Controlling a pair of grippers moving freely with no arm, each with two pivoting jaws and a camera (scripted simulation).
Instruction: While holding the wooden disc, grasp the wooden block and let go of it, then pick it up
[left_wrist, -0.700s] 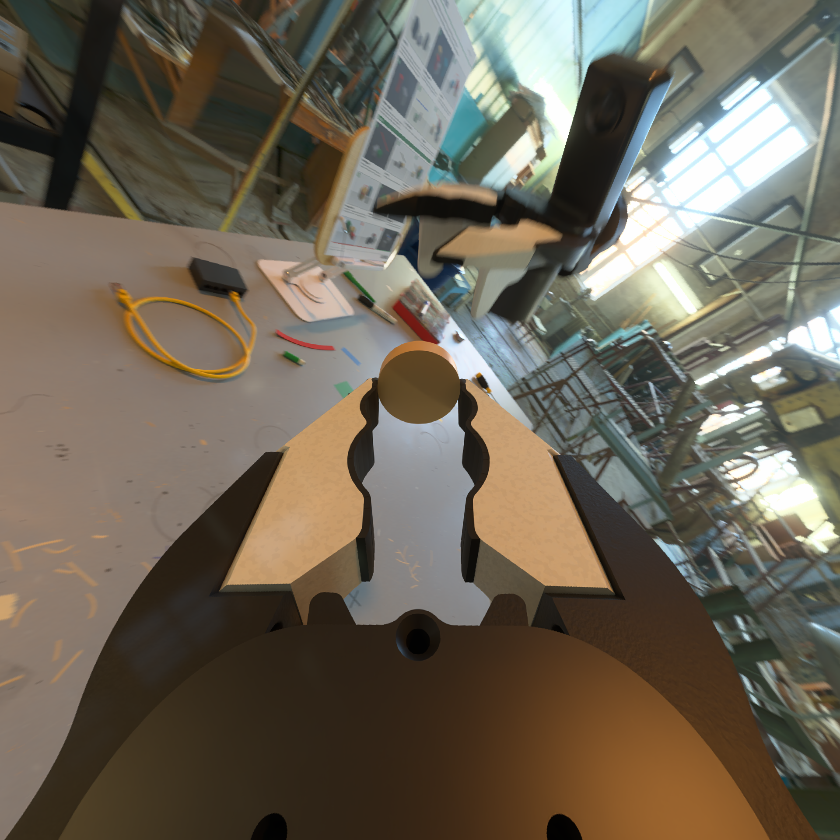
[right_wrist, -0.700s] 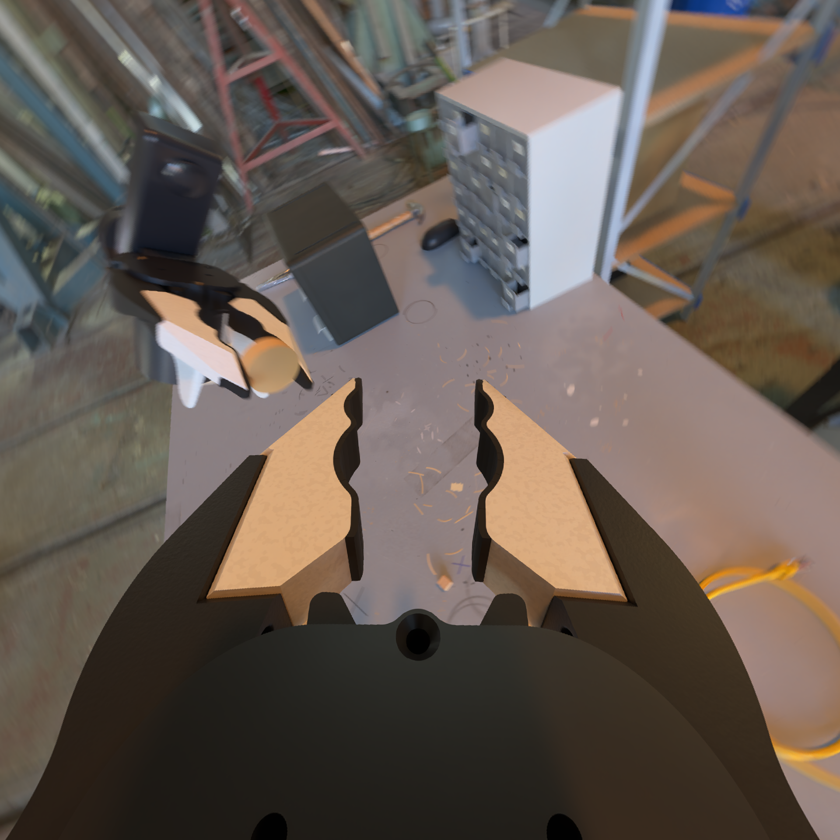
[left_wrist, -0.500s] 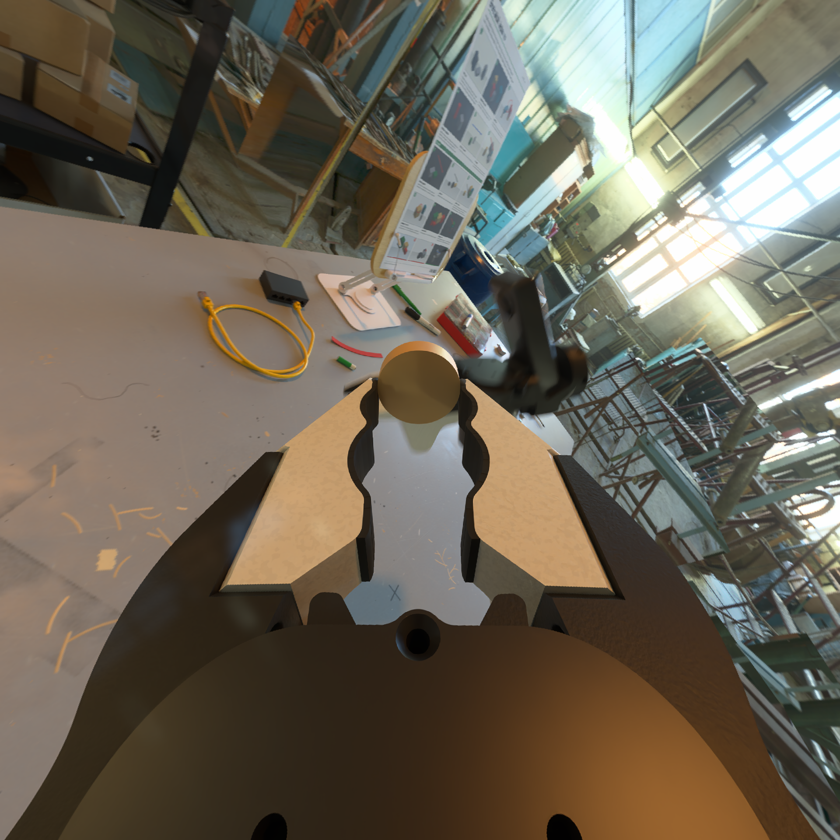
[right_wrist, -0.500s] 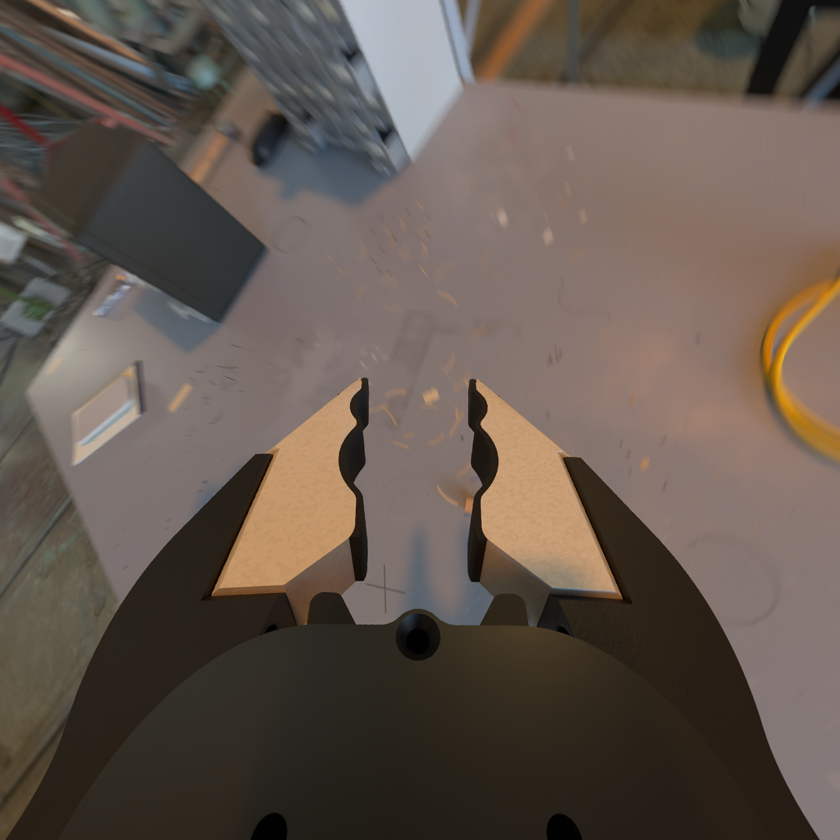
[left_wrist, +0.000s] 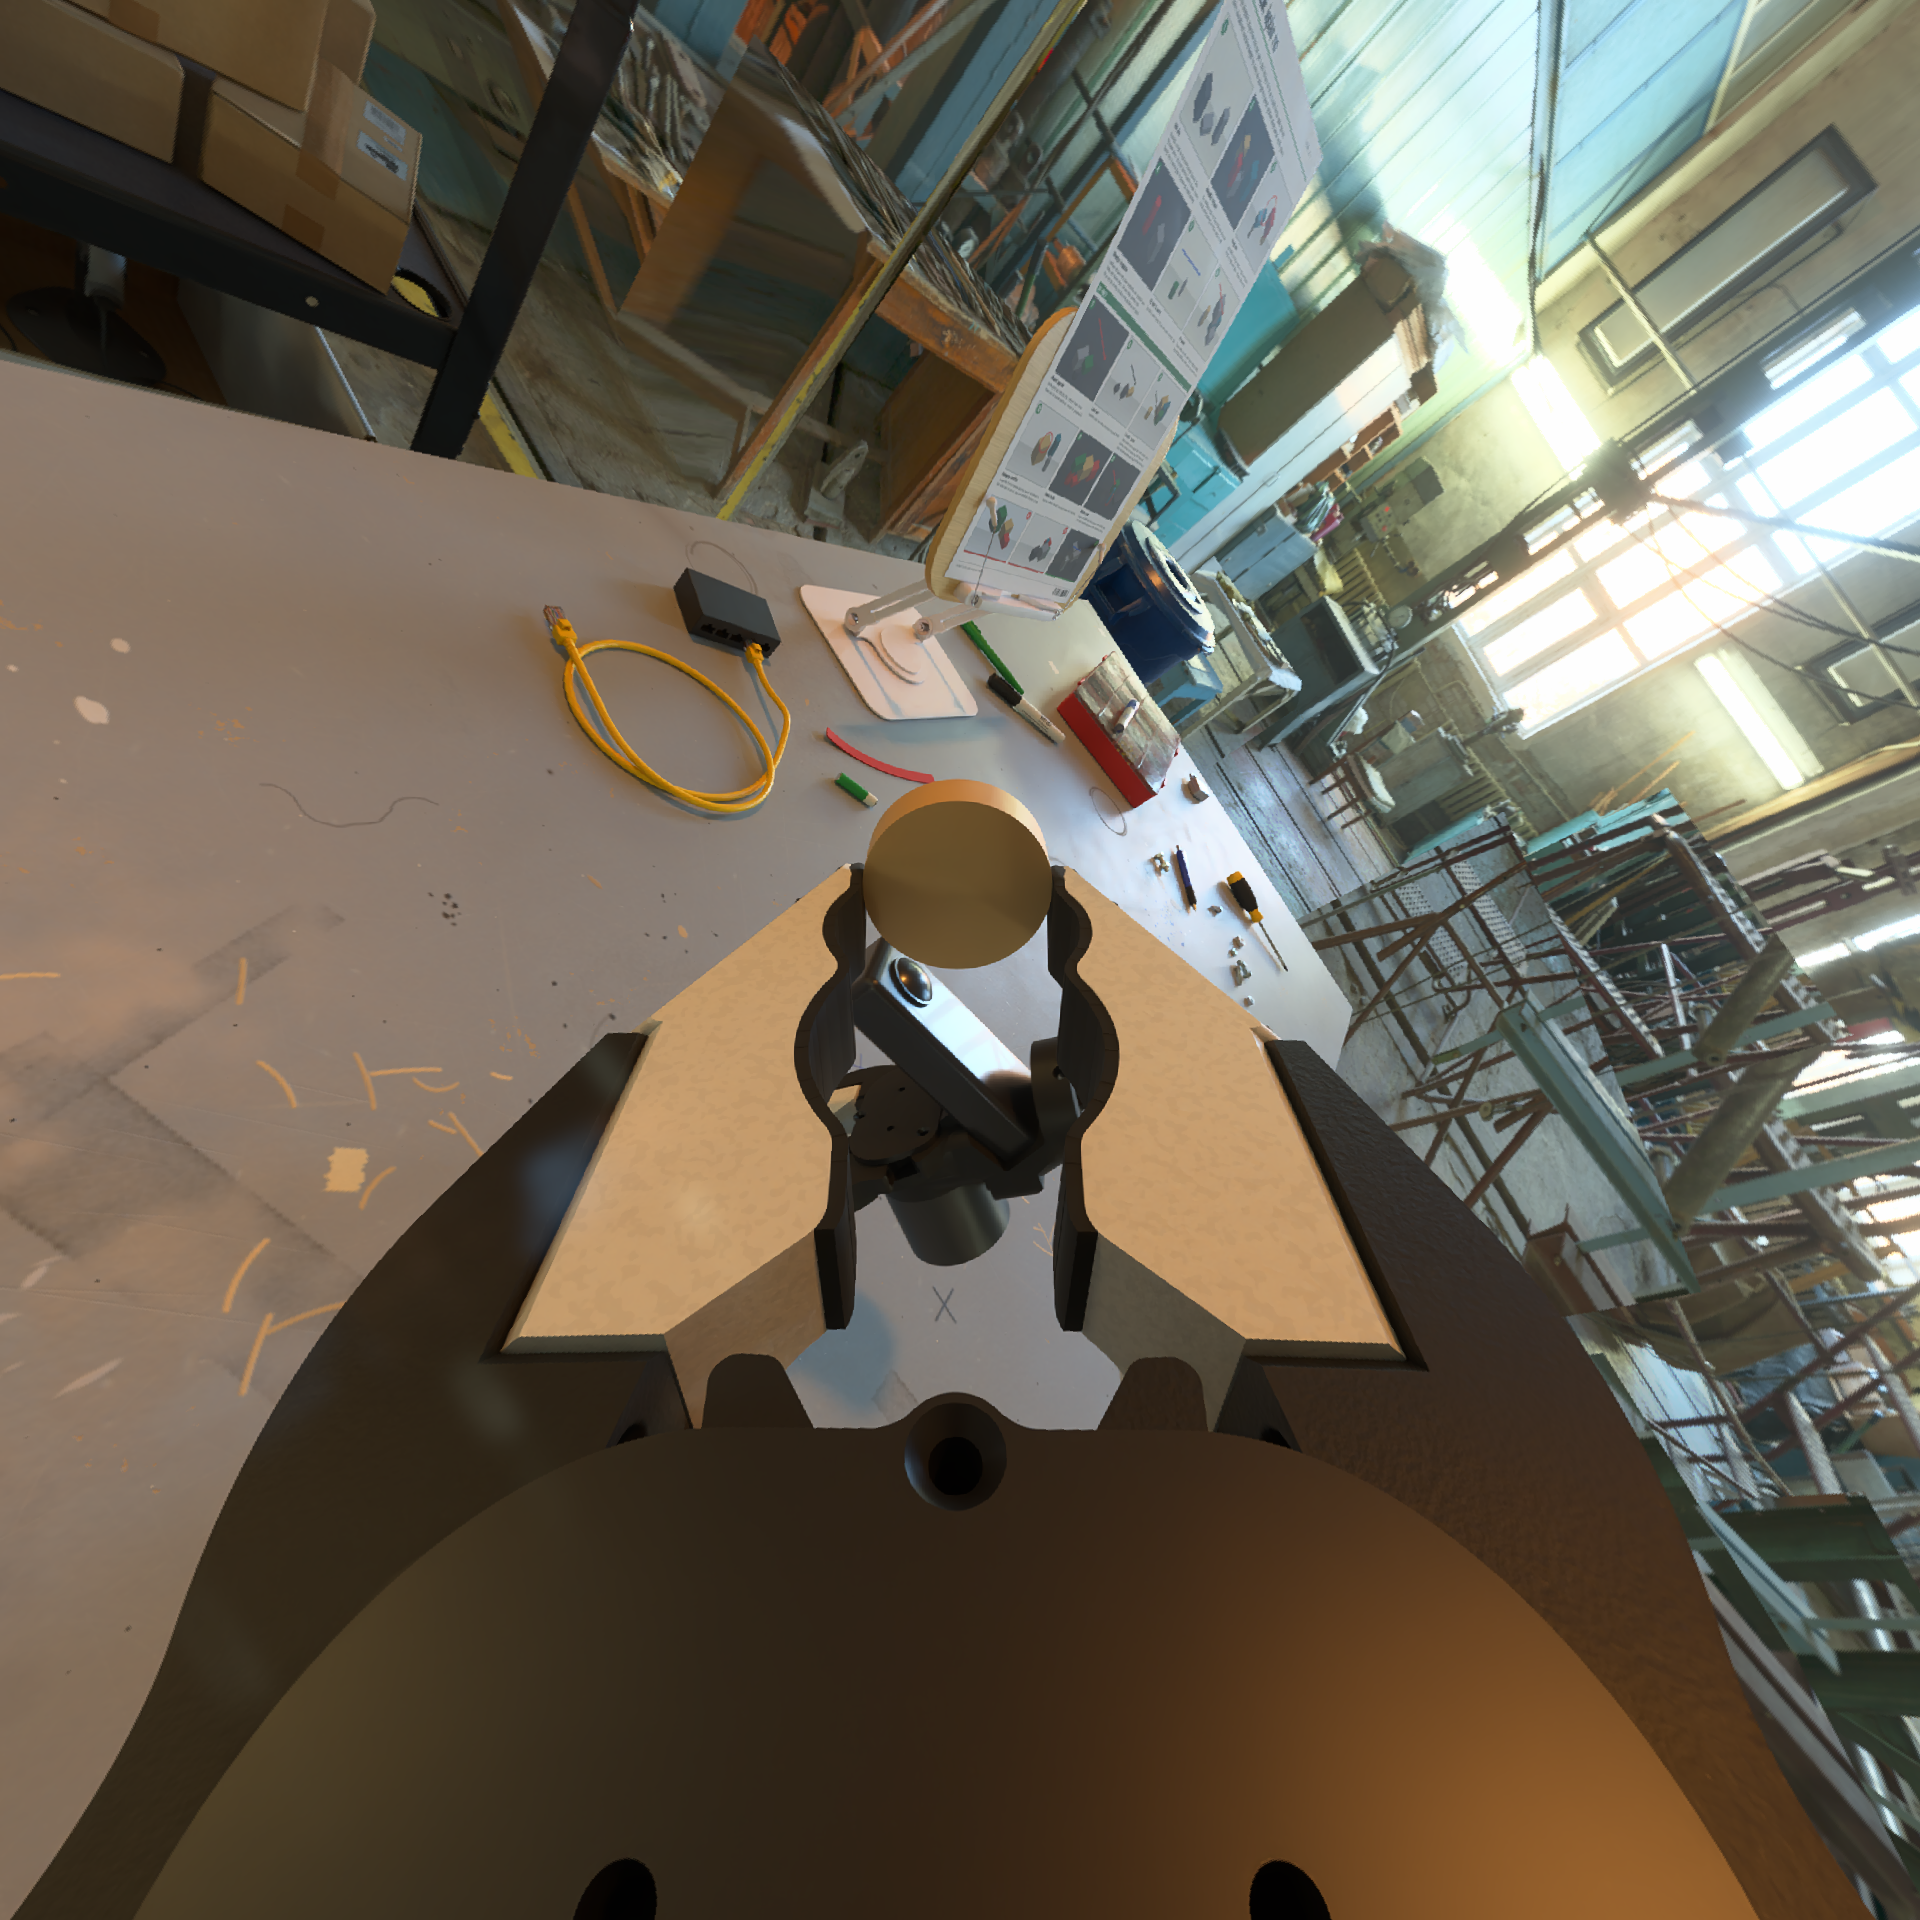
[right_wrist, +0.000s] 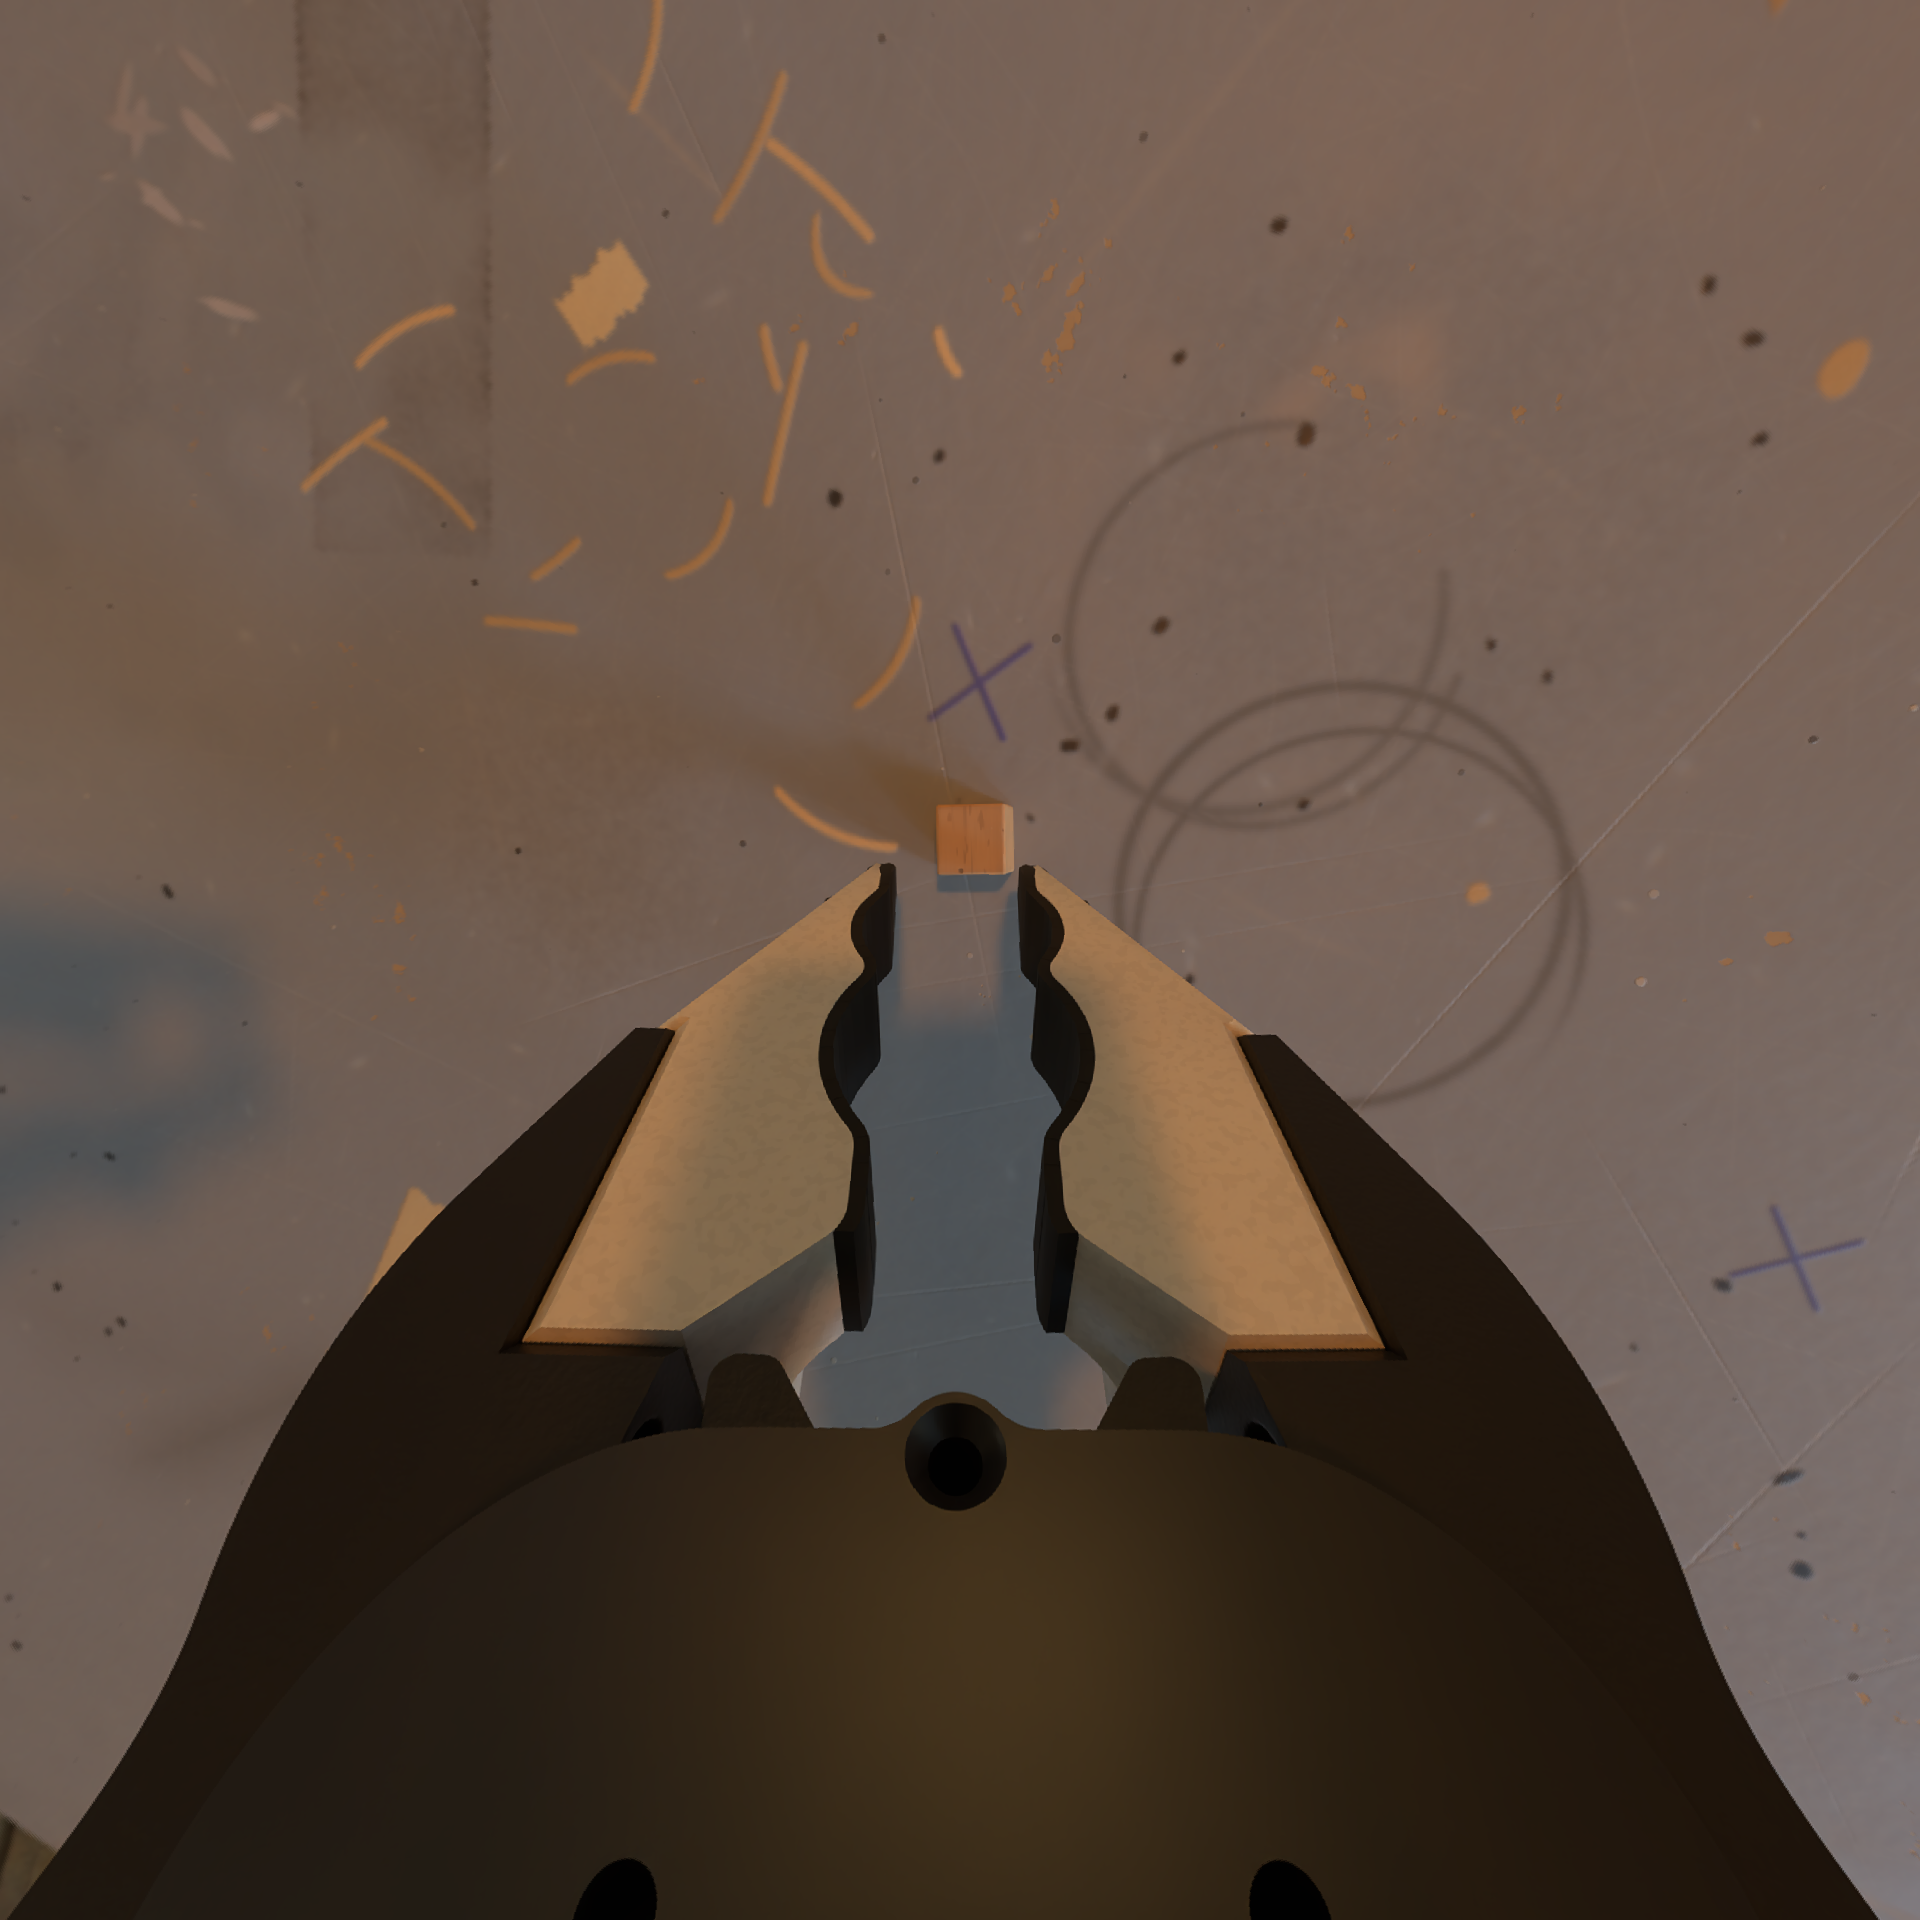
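Observation:
My left gripper (left_wrist: 957, 883) is shut on the round wooden disc (left_wrist: 957, 885), holding it by its rim at the fingertips above the grey table (left_wrist: 312, 727). Through the gap between its fingers, the other gripper's dark body (left_wrist: 935, 1091) shows lower down over the table. My right gripper (right_wrist: 954, 883) is open and points straight down at the table (right_wrist: 1455, 312). The small wooden block (right_wrist: 974, 840) lies on the table just beyond its fingertips, in line with the gap. The fingers do not touch it.
In the left wrist view, a yellow cable (left_wrist: 665, 727), a black box (left_wrist: 725, 621), a poster stand (left_wrist: 1091, 364), a red box (left_wrist: 1117, 743) and small tools (left_wrist: 1247, 914) lie farther out. Wood shavings (right_wrist: 769, 416) and drawn circles (right_wrist: 1351, 883) mark the table near the block.
My right gripper has swung down to face the table, bringing the block into view at its fingertips. It now shows below my left gripper's fingers. The disc stays gripped.

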